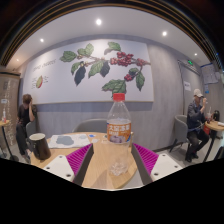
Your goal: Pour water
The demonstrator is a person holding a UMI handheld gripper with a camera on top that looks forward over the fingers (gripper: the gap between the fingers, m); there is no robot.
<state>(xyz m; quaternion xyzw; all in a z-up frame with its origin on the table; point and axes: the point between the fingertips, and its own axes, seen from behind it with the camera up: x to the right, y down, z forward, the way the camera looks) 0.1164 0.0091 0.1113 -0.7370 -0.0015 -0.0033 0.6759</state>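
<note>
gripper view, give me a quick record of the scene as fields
held item: clear plastic water bottle with red cap, upright between the pink-padded fingers
gripper: shut on the bottle
nearby: dark cup on the wooden table
backdrop: wall mural of green leaves and red berries
people: one standing, one seated

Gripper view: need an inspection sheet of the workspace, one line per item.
Surface: light wooden table under the fingers.
Job's things: clear plastic bottle with red cap and label, upright between the fingers; whether both pads press it cannot be told. Dark cup stands on the table, off to the side.
Clutter: pale flat item beside the cup, unclear what.
Grippers: gripper, magenta pads either side of the bottle's lower part.
Cables: nothing seen.
Surroundings: wall mural of leaves and berries; ceiling spotlights; one person standing, another seated.
</note>
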